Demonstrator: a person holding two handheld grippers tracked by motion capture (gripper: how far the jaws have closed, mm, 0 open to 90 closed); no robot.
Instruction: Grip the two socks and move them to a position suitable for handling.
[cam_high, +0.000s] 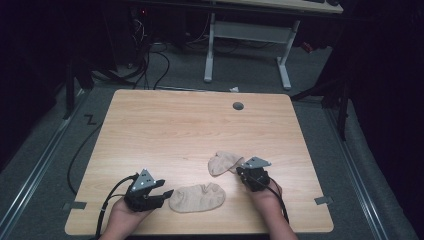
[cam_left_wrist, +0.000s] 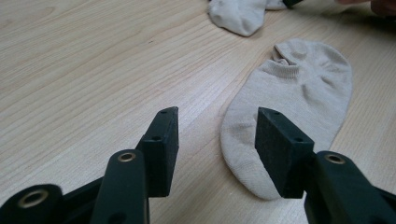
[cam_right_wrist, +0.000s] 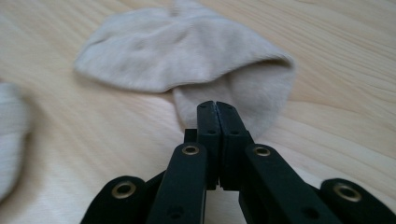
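Note:
Two beige ankle socks lie on the wooden table (cam_high: 165, 125). The flat sock (cam_high: 197, 198) (cam_left_wrist: 289, 93) lies near the front edge, its cuff pointing to the far right. My left gripper (cam_high: 165, 191) (cam_left_wrist: 217, 121) stands open just left of its toe end, one jaw over the toe and nothing pinched. The folded sock (cam_high: 222, 162) (cam_right_wrist: 187, 51) lies farther back, doubled over on itself. My right gripper (cam_high: 239, 170) (cam_right_wrist: 215, 105) is shut at its right end, and the fabric narrows toward the closed tips as if pinched there.
A grey cable grommet (cam_high: 238, 105) sits in the table's far right part. Beyond the table stand a white desk frame (cam_high: 247, 45) and loose cables on the dark floor. Wide bare wood stretches across the table's left and back.

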